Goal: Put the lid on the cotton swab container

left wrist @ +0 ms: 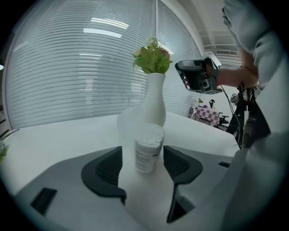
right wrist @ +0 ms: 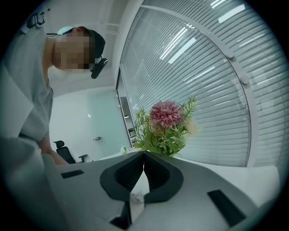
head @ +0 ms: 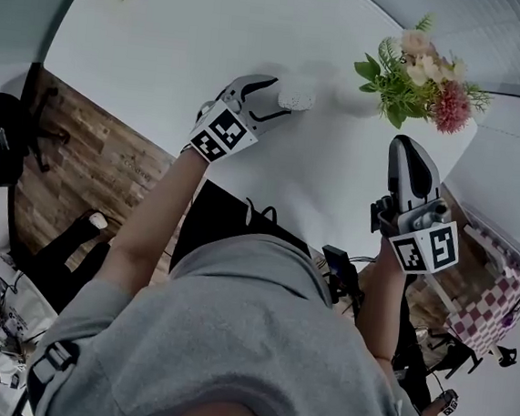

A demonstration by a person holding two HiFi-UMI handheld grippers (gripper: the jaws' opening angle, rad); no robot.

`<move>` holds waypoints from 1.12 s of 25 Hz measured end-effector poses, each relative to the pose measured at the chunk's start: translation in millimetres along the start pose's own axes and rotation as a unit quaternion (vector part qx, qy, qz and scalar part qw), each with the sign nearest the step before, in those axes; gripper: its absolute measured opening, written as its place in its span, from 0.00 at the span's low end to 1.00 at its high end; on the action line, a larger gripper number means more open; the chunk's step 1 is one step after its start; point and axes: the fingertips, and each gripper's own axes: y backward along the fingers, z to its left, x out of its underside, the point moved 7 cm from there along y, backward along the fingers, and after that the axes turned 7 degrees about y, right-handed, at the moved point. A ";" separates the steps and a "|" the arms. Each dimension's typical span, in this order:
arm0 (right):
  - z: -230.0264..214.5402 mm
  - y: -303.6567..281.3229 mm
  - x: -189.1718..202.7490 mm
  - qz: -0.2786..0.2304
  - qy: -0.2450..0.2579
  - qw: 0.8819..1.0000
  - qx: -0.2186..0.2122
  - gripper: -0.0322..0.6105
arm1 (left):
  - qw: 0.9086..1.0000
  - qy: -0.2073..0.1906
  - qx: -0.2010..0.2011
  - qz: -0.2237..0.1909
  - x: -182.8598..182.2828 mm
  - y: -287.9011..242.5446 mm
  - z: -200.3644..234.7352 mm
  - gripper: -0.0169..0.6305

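The cotton swab container [left wrist: 148, 149] is a small clear tub packed with white swabs, standing upright and uncovered on the white table [left wrist: 67, 135]. My left gripper [left wrist: 143, 159] is open, with a jaw on each side of the tub and its pads off it. In the head view the container [head: 297, 96] sits at the left gripper's [head: 280, 97] fingertips. My right gripper [right wrist: 143, 157] is shut and held up in the air, off to the right, facing the flowers. A small pale scrap shows low in its gap; I cannot tell what it is. No lid is visible.
A white vase [left wrist: 154, 101] of green and pink flowers [head: 421, 74] stands just behind the container. The round table's edge [head: 113, 115] runs near the person's body, with wood floor and office chairs [head: 6, 132] beyond. Window blinds [left wrist: 67, 67] line the far side.
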 end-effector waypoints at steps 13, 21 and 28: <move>-3.9 -0.4 4.8 0.003 -0.003 1.000 0.000 0.09 | 0.999 -0.040 0.027 -0.001 0.2 -26.2 -7.9 0.47; -4.2 5.8 6.2 0.002 -0.008 1.000 0.009 0.09 | 0.998 -0.056 0.019 0.005 5.7 -27.1 -6.5 0.40; -3.2 7.3 5.7 0.000 -0.009 1.000 0.014 0.09 | 0.999 -0.050 0.020 0.004 6.5 -28.9 -5.6 0.39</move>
